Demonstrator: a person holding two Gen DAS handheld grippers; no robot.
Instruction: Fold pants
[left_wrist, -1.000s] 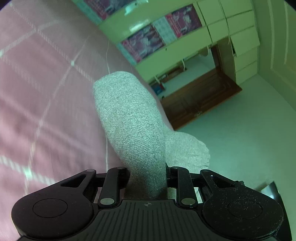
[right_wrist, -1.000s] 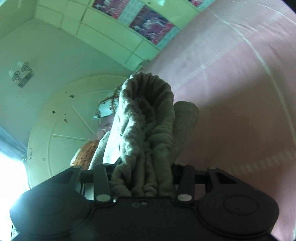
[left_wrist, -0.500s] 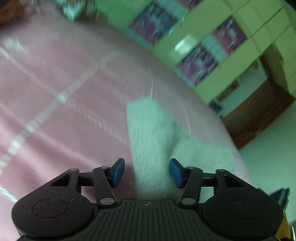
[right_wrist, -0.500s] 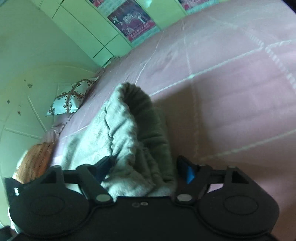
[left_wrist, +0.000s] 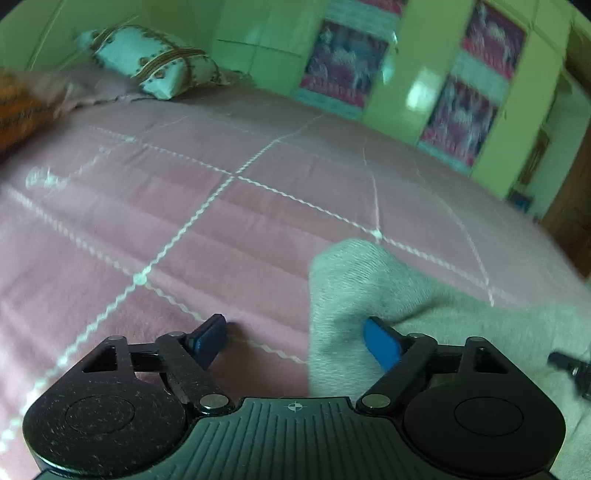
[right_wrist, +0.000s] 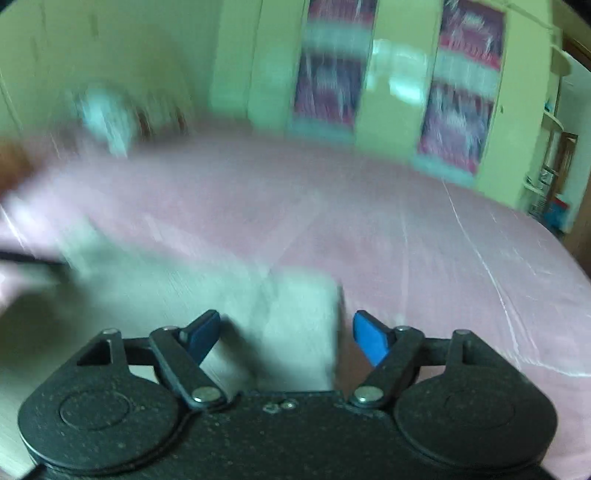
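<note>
While both our grippers stand spread apart and grip nothing, the grey pants (left_wrist: 369, 288) lie on the pink bedspread (left_wrist: 221, 221). Our left gripper (left_wrist: 295, 341) has cloth against its right finger; our right gripper (right_wrist: 286, 334) hovers over a folded edge.

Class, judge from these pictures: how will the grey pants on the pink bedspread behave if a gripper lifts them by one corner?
The grey pants look soft and bunched, so they would probably droop. Their fuzzy knit likely grips rather than slips. They should not roll.
</note>
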